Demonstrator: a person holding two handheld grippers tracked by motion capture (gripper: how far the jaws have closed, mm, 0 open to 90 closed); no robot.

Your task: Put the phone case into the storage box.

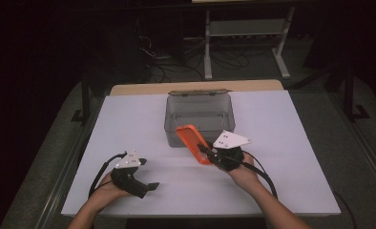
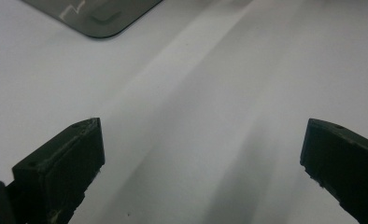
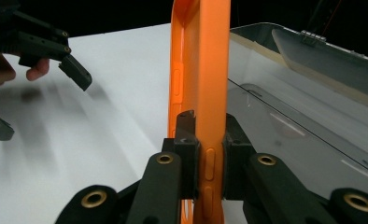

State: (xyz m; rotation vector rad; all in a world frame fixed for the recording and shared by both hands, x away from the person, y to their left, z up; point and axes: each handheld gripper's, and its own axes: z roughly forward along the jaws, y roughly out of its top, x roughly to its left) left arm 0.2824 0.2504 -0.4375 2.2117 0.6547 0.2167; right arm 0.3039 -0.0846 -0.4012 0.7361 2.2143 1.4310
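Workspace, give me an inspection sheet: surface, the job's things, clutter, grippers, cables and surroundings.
Surface: white table top, wooden strip at its far edge.
Job's things: orange plastic phone case, held tilted at the near right corner of the clear grey plastic box; box is open, lid folded back, nothing seen inside.
Clutter: nothing seen.
Grippers: right gripper shut on the edge of the case, pads on both of its faces; left gripper open, nothing between its jaws, held low over the near left of the table.
Cables: a black cable loops from the left gripper, another from the right.
Surroundings: dark room, white metal stand and loose floor cables behind the table.
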